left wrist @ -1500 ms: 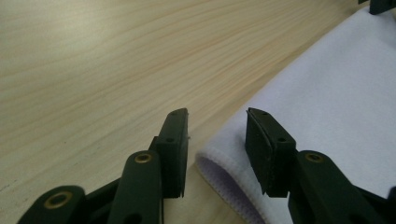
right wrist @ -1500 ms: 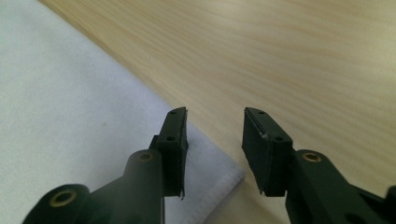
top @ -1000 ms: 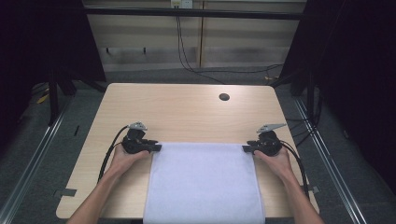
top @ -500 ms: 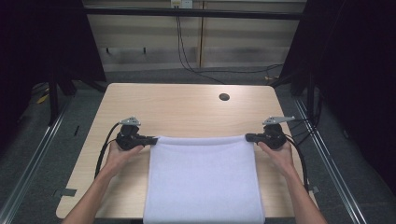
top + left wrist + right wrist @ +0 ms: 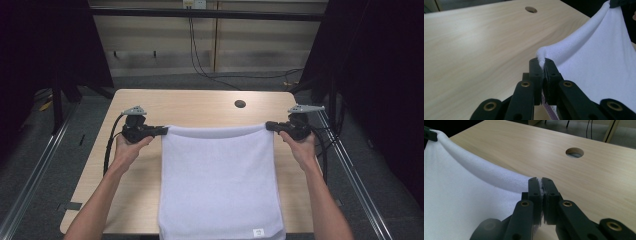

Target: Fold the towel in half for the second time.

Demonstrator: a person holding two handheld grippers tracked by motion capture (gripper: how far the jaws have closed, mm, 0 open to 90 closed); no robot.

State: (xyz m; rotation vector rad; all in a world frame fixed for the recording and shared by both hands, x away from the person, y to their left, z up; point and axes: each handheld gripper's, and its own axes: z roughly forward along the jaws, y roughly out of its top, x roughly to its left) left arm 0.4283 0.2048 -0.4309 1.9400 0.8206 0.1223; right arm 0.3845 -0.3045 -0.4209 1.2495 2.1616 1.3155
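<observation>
Since a second ago, lifted: far edge of the white towel (image 5: 220, 185) now off the table (image 5: 200, 105), sagging between both tongs. Plain, fluffy, a small label at its near hem; long axis running away from the person, near end draped over the table's front edge. Left tongs (image 5: 541, 63) and right tongs (image 5: 541, 182) just closed, each pinching a far corner. Forearms stretched forward, hands level, well apart.

white towel (image 5: 220, 185) | far edge lifted and stretched taut | near part on table, small label at near corner
</observation>
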